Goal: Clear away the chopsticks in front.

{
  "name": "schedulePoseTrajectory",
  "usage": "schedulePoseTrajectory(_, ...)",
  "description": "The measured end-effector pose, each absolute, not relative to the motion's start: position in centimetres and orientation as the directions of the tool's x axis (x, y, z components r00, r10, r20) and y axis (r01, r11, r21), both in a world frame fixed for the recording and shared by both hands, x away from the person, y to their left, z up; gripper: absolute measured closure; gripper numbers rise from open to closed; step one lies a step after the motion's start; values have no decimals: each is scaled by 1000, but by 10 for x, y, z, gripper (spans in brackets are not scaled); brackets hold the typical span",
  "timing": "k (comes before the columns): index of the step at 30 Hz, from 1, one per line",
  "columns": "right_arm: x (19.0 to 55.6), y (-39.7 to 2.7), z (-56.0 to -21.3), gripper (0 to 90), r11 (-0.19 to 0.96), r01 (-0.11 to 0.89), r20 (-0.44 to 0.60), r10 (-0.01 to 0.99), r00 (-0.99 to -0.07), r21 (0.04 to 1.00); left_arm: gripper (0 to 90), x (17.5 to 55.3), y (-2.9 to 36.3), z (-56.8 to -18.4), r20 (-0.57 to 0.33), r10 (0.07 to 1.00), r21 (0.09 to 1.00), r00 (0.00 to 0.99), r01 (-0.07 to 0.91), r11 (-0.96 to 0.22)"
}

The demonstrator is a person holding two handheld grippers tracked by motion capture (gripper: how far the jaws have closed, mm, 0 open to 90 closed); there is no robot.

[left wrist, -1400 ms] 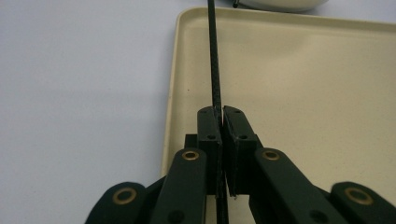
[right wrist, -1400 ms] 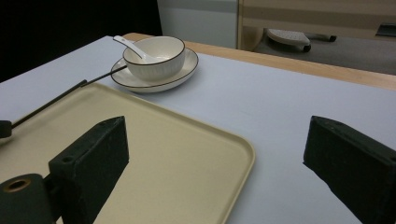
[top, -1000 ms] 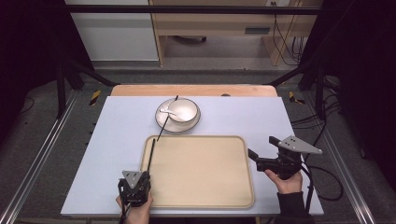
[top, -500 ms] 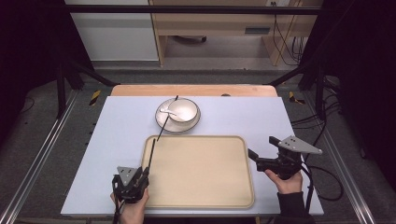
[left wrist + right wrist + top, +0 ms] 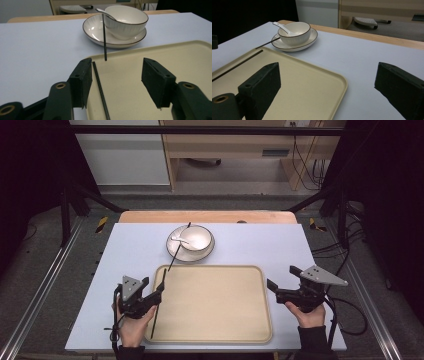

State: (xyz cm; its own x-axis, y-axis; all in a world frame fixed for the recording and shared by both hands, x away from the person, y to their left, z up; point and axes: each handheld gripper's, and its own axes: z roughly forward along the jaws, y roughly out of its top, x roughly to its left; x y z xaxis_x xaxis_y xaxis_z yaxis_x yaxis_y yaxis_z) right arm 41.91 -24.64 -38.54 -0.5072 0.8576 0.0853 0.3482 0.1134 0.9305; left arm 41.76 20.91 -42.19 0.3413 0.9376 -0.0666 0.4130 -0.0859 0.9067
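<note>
The place reads as a lab or recording room set up for test work. A pale blue bench (image 5: 250,245) stands inside a frame of dark metal rails (image 5: 35,290), with black struts (image 5: 75,195) bracing it at the far left and right. Loose cables (image 5: 305,155) hang beside a wooden desk (image 5: 235,145) at the far wall, and yellow-and-black hazard tape (image 5: 101,224) marks the grey carpeted floor (image 5: 235,200).

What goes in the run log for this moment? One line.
left gripper: jaws just opening, chopstick loose between them on tray | right gripper: open, empty
</note>
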Motion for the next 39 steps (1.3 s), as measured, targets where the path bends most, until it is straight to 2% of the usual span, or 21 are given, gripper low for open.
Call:
schedulePoseTrajectory(7, 418, -247, -384, 66, 107, 346, 89, 858, -505, 932, 280, 442, 212, -415, -85, 912, 909, 401, 405, -94)
schedulePoseTrajectory(12, 418, -247, -384, 66, 109, 344, 86, 859, -506, 933, 224, 460, 212, -412, -58, 907, 906, 417, 403, -127)
schedulePoseTrajectory(19, 420, -247, -385, 66, 111, 348, 86, 859, -505, 931, 204, 486, 208, -409, -32, 892, 885, 450, 427, -184)
schedulePoseTrajectory(22, 420, -247, -385, 66, 111, 349, 87, 859, -504, 931, 200, 496, 205, -409, 15, 894, 869, 449, 436, -233)
schedulePoseTrajectory(31, 420, -247, -385, 67, 113, 348, 84, 859, -505, 931, 191, 527, 198, -416, 28, 880, 841, 474, 465, -277)
schedulePoseTrajectory(39, 420, -248, -385, 67, 107, 353, 91, 860, -502, 930, 185, 550, 187, -420, 97, 868, 798, 488, 483, -361)
